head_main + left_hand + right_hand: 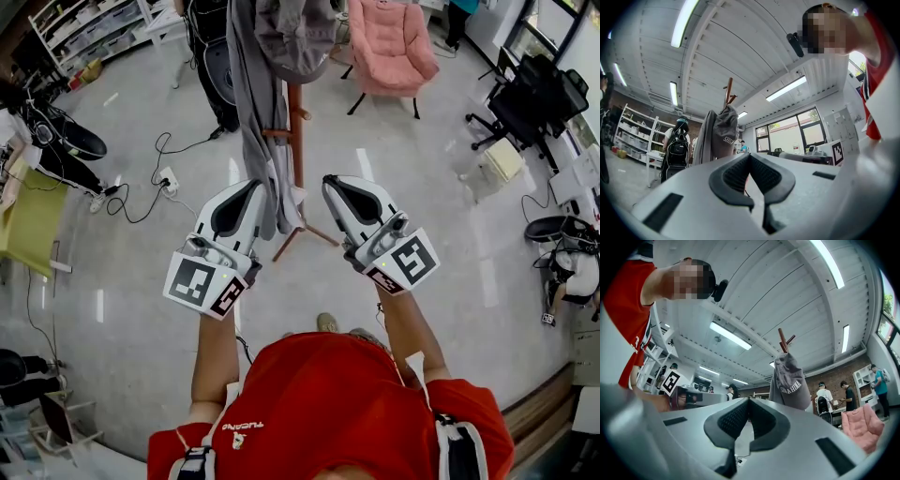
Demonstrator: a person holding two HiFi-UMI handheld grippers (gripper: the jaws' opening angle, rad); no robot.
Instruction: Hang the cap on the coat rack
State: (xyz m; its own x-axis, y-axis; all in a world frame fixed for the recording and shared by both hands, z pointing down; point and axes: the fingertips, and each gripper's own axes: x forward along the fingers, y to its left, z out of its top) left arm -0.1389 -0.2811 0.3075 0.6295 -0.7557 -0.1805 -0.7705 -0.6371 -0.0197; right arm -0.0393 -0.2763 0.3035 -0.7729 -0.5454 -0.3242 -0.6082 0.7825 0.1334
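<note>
Left hand-held gripper [249, 187]: held out in front of the chest, jaws pointing away from the body, tips pressed together with nothing between them.
Right hand-held gripper [330, 181]: level with the left one and near it, jaws closed tip to tip, empty.
Left forearm [216, 361]: bare, stretched forward.
Right forearm [409, 330]: bare, stretched forward.
Left marker cube [202, 284]: at the gripper's rear, nearest the body.
Right marker cube [409, 262]: likewise at the rear.

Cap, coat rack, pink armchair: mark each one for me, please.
cap [787, 373], right gripper view, crown above the lettering.
coat rack [296, 155], head view, wooden pole.
pink armchair [389, 42], head view, seat cushion.
</note>
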